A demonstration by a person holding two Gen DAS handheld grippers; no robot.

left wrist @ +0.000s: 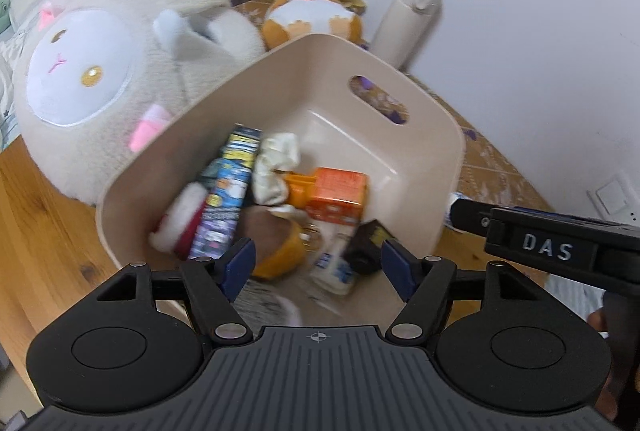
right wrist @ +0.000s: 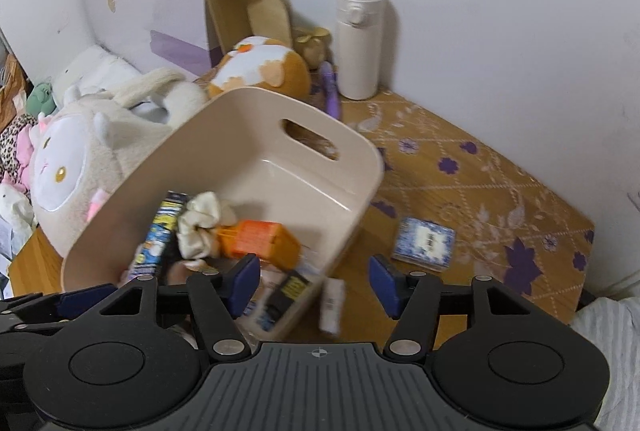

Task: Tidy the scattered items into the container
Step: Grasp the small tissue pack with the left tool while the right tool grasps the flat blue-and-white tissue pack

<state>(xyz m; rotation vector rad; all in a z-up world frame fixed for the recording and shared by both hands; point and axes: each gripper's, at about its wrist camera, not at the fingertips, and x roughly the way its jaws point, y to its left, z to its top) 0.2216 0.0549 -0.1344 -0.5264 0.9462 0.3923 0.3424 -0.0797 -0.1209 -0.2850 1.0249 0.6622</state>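
A beige bin (left wrist: 436, 135) (right wrist: 224, 111) with a handle slot holds several items: an orange box (left wrist: 336, 191) (right wrist: 260, 239), a blue printed box (left wrist: 228, 191) (right wrist: 160, 235), a crumpled white cloth (left wrist: 276, 159) (right wrist: 200, 223) and a small black box (left wrist: 366, 243) (right wrist: 286, 295). My left gripper (left wrist: 318, 259) is open and empty above the bin's near side. My right gripper (right wrist: 314, 279) is open and empty over the bin's near right corner. A white tube (right wrist: 332, 303) lies on the table just outside the bin. A blue patterned card box (right wrist: 424, 239) lies on the mat to the right.
A big plush sheep (left wrist: 92, 87) (right wrist: 80, 159) presses against the bin's left side. An orange plush (right wrist: 260, 67), a white thermos (right wrist: 360, 43), a wooden stand (right wrist: 240, 11) and a white box (right wrist: 160, 3) stand at the back by the wall. The right gripper shows in the left wrist view (left wrist: 560, 243).
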